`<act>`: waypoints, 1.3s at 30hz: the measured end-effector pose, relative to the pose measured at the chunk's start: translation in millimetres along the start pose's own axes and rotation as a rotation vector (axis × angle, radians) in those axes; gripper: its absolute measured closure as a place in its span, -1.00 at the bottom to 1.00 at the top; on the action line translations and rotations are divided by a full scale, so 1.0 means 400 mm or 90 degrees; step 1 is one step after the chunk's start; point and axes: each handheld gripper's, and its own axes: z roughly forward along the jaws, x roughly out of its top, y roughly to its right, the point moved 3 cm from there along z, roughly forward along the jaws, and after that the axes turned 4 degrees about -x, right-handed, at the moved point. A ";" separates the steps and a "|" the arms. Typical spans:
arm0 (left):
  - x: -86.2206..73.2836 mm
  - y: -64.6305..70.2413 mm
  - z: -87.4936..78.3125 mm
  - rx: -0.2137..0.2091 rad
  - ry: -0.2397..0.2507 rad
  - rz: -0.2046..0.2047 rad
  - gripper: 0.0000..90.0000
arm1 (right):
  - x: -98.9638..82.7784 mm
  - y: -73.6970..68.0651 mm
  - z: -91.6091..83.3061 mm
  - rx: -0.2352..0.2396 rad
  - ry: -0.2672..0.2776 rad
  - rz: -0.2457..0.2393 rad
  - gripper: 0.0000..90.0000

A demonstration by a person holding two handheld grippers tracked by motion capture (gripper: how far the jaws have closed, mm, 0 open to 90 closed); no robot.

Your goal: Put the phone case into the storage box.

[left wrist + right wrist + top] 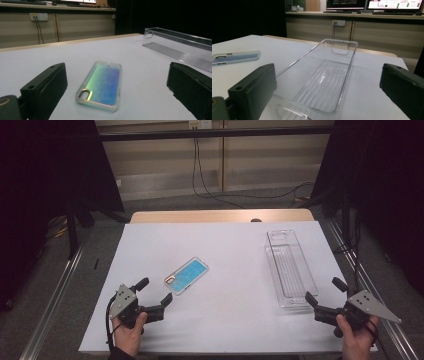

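Phone case [186, 275] is lying flat on the white table sheet [230, 320], left of centre, long axis running approx 1–7 o'clock, camera-cutout end pointing to 7, toward the left gripper [157, 290]. L jaws are spread wide, holding nothing, not touching it. Right gripper [323, 288] is gaping wide too, empty, just short of the clear tray [290, 268]'s near end.

Phone case [101, 83] between spread claw [117, 87] jaws
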 end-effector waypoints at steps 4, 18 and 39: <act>0.016 0.002 0.007 -0.002 0.012 0.007 -0.93 | 0.000 0.002 0.000 -0.002 0.001 0.003 -1.00; 0.037 -0.009 0.066 0.000 0.026 0.011 -0.95 | 0.001 0.001 -0.002 0.001 0.004 0.001 -1.00; 0.068 -0.026 0.167 0.026 0.031 0.032 -0.91 | -0.001 0.000 -0.001 0.004 0.004 0.000 -1.00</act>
